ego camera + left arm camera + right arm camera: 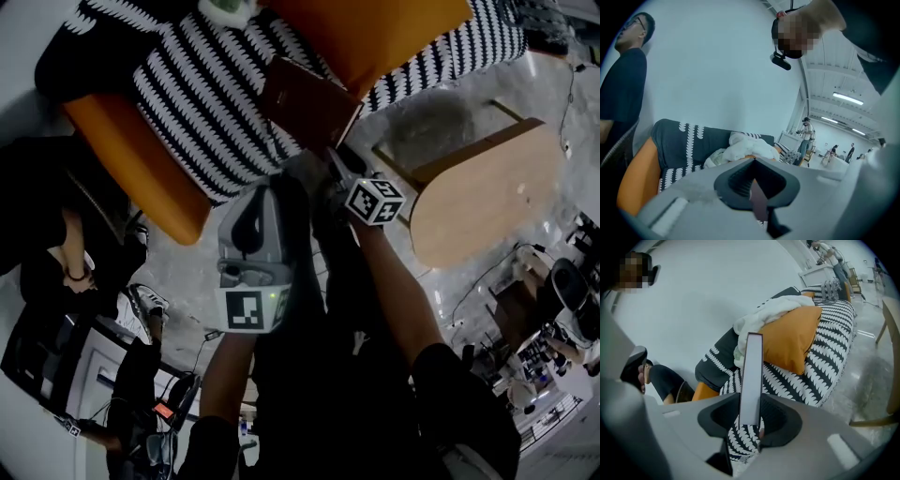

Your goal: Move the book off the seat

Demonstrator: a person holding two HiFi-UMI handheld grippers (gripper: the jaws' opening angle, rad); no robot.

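Note:
The brown book (309,98) hangs tilted above the black-and-white patterned sofa seat (206,103), clear of the fabric. My right gripper (330,155) is shut on its near corner. In the right gripper view the book (751,376) stands edge-on, pinched between the jaws of the right gripper (751,420). My left gripper (279,183) hovers just left of the right one, short of the book. In its own view the left gripper (758,197) has its jaws almost together, with a thin mauve sliver in the slit that I cannot identify.
An orange cushion (375,37) (790,341) and a white blanket (764,315) (740,147) lie on the sofa. An orange armrest (141,159) juts out at left. A wooden table (487,187) stands at right. A person (56,234) stands close at left.

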